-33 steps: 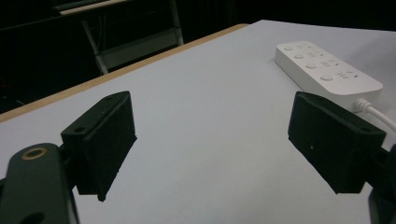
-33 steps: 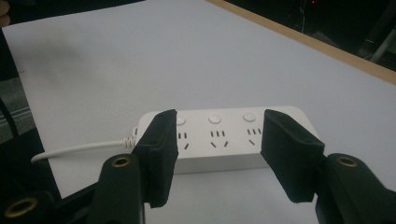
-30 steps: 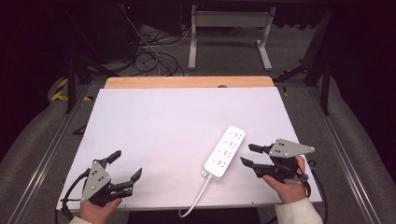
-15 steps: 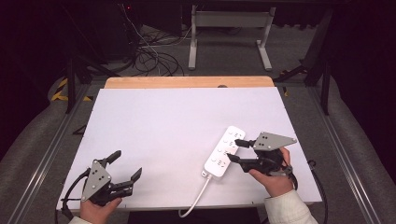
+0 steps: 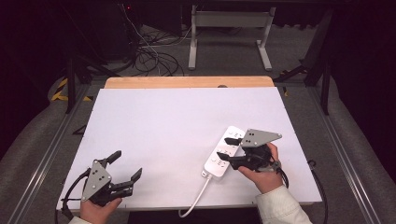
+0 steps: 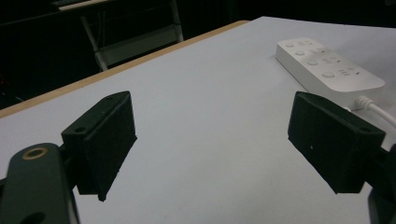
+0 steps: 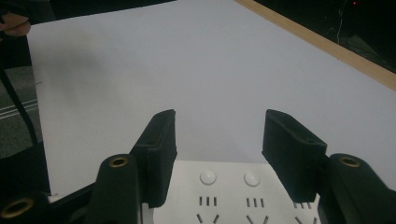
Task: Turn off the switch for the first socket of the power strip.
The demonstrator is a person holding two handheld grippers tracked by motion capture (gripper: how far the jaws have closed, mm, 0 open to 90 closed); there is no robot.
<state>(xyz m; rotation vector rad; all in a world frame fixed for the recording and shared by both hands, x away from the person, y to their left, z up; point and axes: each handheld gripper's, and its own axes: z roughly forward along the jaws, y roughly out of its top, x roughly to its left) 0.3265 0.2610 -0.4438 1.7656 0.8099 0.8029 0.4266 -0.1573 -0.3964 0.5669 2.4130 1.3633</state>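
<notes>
My right claw [image 5: 232,152] has slid in from the right edge over the last second and now sits spread wide over the power strip [image 5: 224,151], one jaw either side of its width; it grips nothing yet; I judge that the reach is finished and a squeeze across the strip's body comes next. My left claw [image 5: 126,169] has not moved; it rests near the front left corner of the surface [image 5: 159,126], jaws parted and empty, well apart from the strip.

Nearest me in the right gripper view, the jaws are matt black blocks with flat inner faces and small brass-ringed screw holes on their arms; between them lies the power strip [image 7: 233,191], smooth glossy white plastic with two round raised buttons and rows of dark slots.

From the left gripper view the power strip [image 6: 327,63] is a long, low slab with rounded corners, and a white cord [image 6: 376,107] leaves its near end.

The surface is pale, flat and matt; a bare wooden strip [image 5: 187,82] runs along its far edge; beyond, tangled black cables [image 5: 154,56] lie on a dark floor.
</notes>
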